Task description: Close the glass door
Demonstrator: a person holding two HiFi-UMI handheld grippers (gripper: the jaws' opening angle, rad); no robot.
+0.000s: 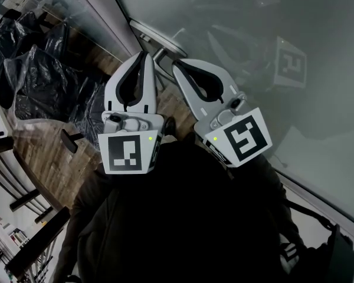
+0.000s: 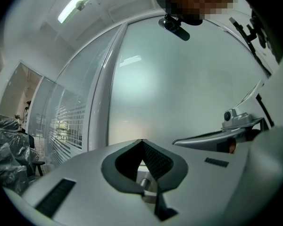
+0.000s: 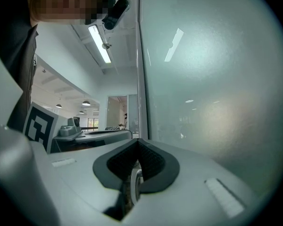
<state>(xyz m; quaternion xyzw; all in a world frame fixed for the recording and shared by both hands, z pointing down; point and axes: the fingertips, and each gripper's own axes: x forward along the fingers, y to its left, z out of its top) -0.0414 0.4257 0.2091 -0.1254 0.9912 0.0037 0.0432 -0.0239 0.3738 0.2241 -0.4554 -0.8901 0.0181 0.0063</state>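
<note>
Shut tight, nothing held: jaws of left gripper (image 1: 143, 59) and right gripper (image 1: 178, 67) alike, tips side by side, pointing to 12 o'clock. Just beyond, a metal fitting (image 1: 165, 43), probably the handle, on the frosted glass door (image 1: 253, 28) filling 1 to 3 o'clock. Approach step, seemingly — next calls for pressing tips against pane or handle.

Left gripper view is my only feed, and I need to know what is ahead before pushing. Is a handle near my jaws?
Observer: Yes. The head view shows a silver metal door handle just past the tips of the left gripper, by the frosted glass door; contact is unclear.
Operator: Is the right gripper holding anything?
Observer: No. The right gripper view shows its jaws meeting at the tips, with nothing pinched there.
</note>
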